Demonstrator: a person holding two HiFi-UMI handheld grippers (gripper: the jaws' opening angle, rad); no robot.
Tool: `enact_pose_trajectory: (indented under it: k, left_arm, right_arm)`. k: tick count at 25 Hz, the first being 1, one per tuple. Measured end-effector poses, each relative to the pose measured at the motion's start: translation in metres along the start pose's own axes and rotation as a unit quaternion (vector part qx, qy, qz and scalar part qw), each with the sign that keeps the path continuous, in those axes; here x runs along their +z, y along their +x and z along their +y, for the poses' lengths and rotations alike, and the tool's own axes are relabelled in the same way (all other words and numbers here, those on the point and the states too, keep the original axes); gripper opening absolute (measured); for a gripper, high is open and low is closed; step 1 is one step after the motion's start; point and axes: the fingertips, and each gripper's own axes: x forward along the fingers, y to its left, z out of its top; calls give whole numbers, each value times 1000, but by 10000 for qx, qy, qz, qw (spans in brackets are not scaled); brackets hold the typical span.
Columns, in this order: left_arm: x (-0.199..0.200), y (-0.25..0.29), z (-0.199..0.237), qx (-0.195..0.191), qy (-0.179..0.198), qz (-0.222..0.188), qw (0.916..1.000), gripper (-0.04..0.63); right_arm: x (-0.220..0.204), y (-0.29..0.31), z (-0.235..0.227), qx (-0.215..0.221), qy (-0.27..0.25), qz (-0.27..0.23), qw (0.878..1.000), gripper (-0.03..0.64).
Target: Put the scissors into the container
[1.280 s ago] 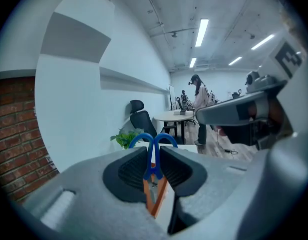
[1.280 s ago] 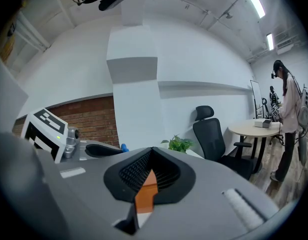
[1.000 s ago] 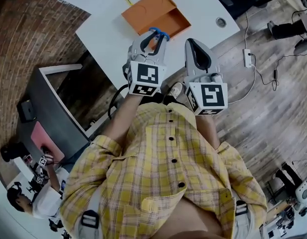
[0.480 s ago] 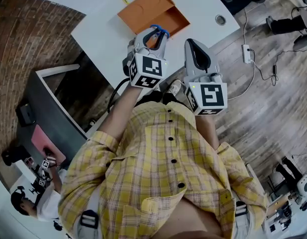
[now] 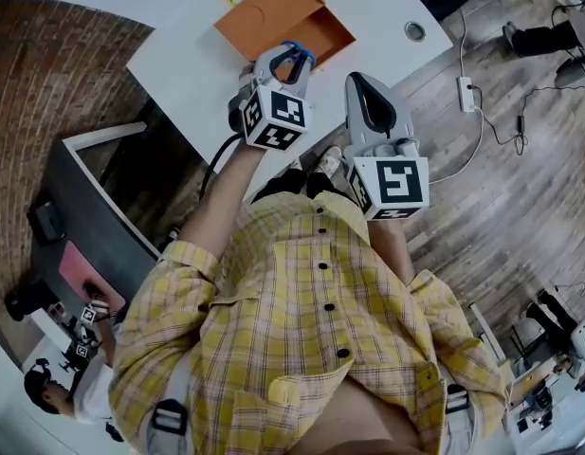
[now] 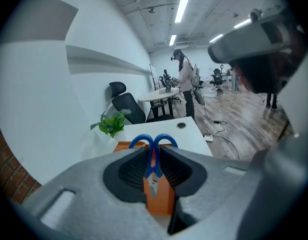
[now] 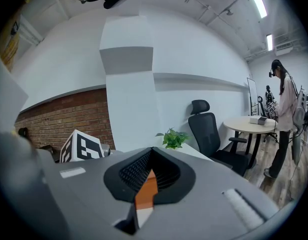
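**Scissors gripped, not yet boxed**

The left claw [image 6: 154, 160] is clamped on the blue-handled scissors [image 6: 153, 148], held up at the near edge of the orange container [image 5: 273, 12] on the white tabletop [image 5: 192, 55]. The right claw [image 5: 369, 100] is closed and empty. Lowering and release remain.

Both arms are out in front of the chest, grippers side by side and close together but not touching. The left gripper [image 5: 283, 69] is reaching a bit further forward than the right one, and its marker cube [image 5: 275, 117] looks twisted a little. The left forearm [image 5: 221, 207] is bare and stretched out behind it. Its jaws are clamped on scissors [image 6: 154, 161], blue handles poking out past the tips. The right gripper [image 5: 368, 93] sits just right of the left and nearer the body, jaws closed at the tips with nothing in them. Its cube [image 5: 389, 186] covers most of that arm.
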Motion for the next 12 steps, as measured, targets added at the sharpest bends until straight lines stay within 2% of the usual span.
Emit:
enact_pose_trajectory:
  k: [6, 12]
  left_arm:
    - [-19, 19, -6, -83, 221, 148, 9996, 87]
    - [-35, 39, -4, -221, 137, 300, 9992, 87]
  right_arm:
    - [-3, -2, -2, -38, 9, 17, 10000, 5]
    - [-2, -2, -3, -92, 14, 29, 10000, 5]
